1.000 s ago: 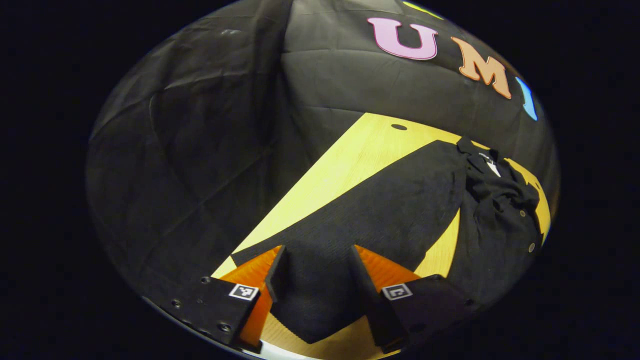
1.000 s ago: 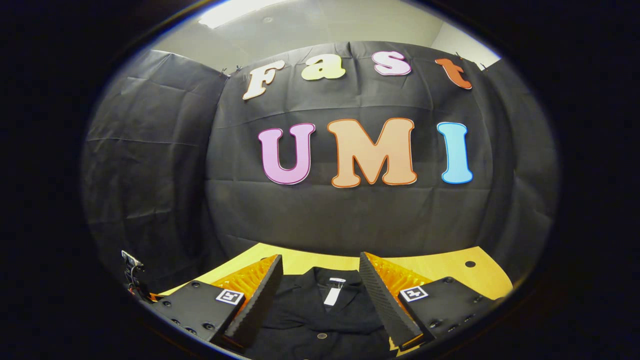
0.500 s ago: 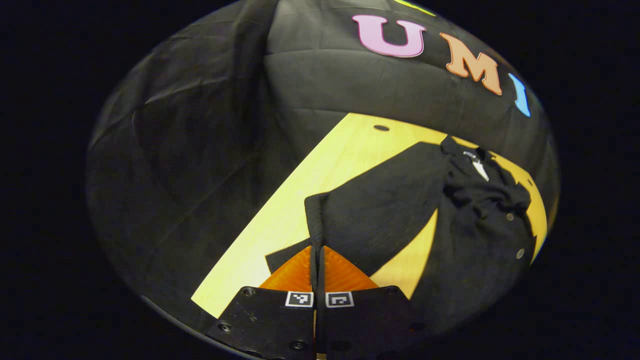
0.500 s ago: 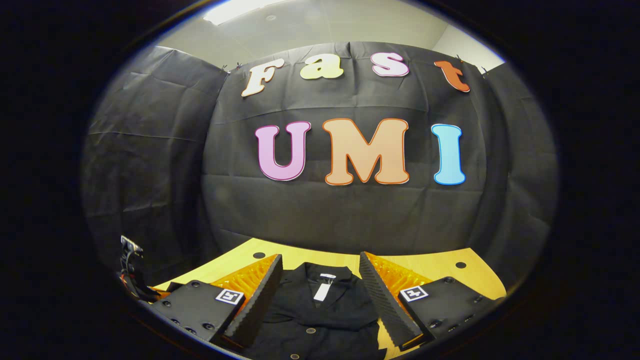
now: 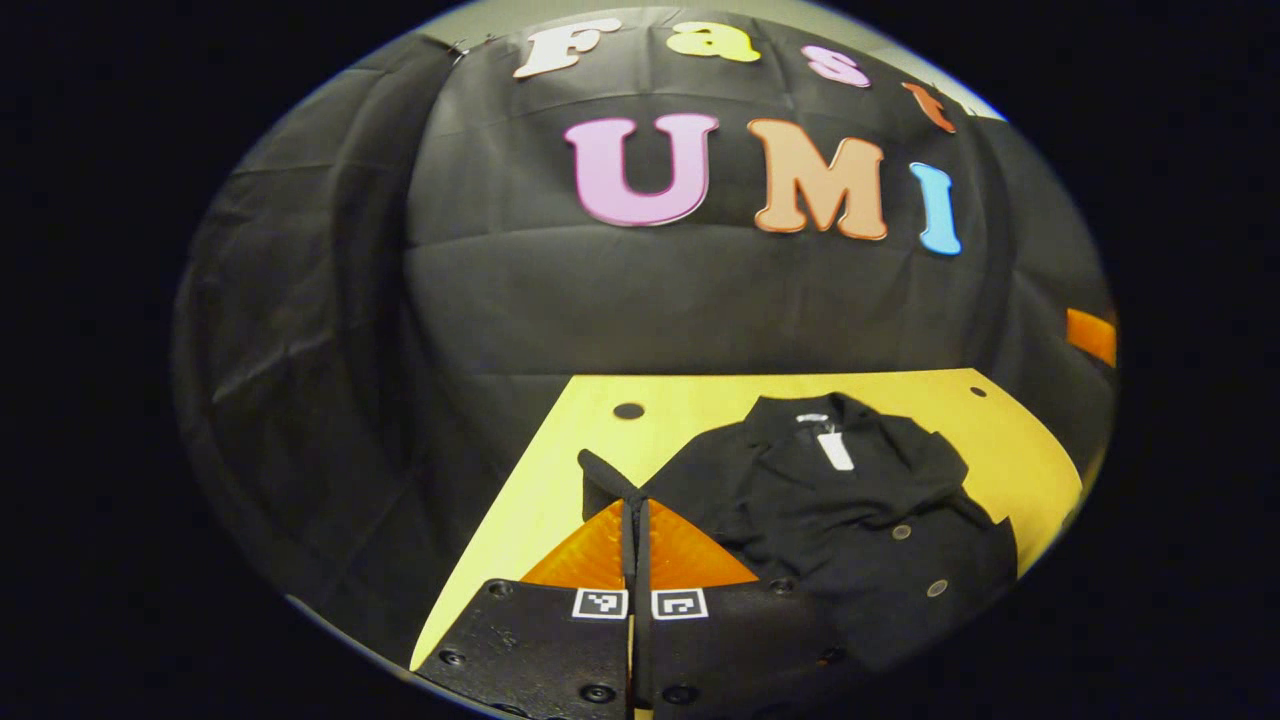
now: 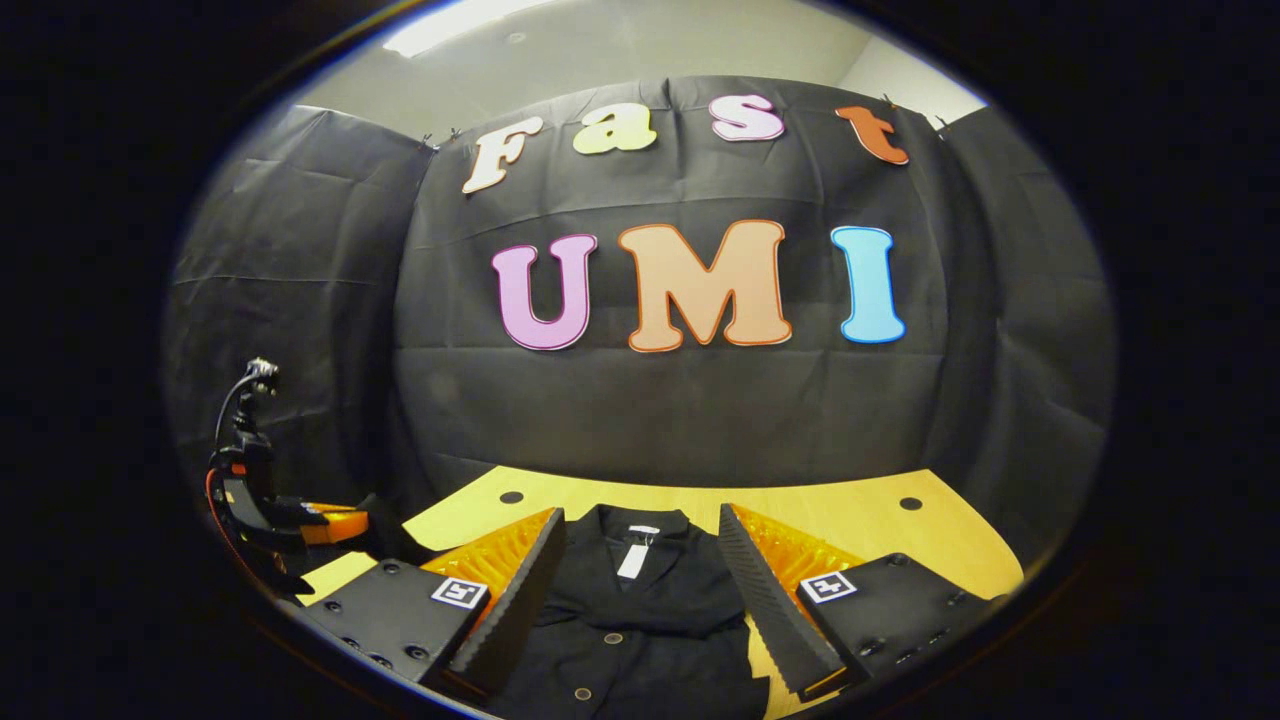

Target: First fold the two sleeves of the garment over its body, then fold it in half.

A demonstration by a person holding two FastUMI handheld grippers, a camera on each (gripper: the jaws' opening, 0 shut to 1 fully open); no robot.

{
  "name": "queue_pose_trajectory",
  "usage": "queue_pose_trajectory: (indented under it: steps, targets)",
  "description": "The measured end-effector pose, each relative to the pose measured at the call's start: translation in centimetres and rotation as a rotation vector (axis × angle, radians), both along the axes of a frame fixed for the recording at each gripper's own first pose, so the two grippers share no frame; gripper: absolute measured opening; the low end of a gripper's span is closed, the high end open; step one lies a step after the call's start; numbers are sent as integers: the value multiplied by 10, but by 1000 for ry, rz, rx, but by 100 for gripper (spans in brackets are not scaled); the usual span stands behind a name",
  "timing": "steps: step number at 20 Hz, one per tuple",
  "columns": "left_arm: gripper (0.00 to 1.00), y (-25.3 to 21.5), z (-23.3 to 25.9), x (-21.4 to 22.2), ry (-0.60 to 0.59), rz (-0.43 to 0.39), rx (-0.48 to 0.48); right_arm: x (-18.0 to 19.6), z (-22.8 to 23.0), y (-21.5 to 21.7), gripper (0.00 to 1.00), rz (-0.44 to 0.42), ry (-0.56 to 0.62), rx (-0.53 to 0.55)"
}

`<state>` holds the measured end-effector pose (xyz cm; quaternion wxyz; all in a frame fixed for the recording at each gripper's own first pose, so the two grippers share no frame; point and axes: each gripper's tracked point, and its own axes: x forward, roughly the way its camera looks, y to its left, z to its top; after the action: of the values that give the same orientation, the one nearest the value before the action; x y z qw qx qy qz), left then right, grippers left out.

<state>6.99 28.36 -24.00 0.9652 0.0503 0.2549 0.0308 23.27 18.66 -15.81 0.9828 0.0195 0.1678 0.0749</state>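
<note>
The left gripper [image 5: 635, 520] is clamped on a sleeve [image 5: 603, 478] of the black garment [image 5: 850, 520] — lifted beside its body on the yellow table [image 5: 700, 395]. The right gripper [image 6: 640, 560] hangs with fingers apart over the garment's collar [image 6: 632, 530].

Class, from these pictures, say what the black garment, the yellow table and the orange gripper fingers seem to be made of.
Black button-front garment: soft matte woven or knit cloth; it creases and drapes. Yellow table: pale wood or wood-look laminate, with faint grain and a smooth finish. Right gripper: orange ribbed fingers, probably moulded plastic, with dark ridged pads, possibly rubber.
</note>
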Motion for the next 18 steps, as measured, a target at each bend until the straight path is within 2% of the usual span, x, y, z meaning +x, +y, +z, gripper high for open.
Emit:
queue_pose_trajectory:
  steps: [2,9,11,16,17,18]
  targets:
    - [0,-18,7,15,-13,-39,-4,-4,1,-14,94,-29,-3,4]
    - [0,-96,13,69,-35,-185,-31,-22,-6,-60,94,-122,2,3]
    - [0,-124,9,82,-26,-236,-33,-25,-7,-70,97,-144,7,8]
    - [0,-199,-13,95,26,-362,-71,-32,-9,-96,94,-193,16,-7]
    - [0,-214,-16,96,35,-385,-81,-35,-8,-103,98,-207,19,-13]
    - [0,-230,-21,97,45,-411,-93,-38,-8,-109,94,-219,21,-14]
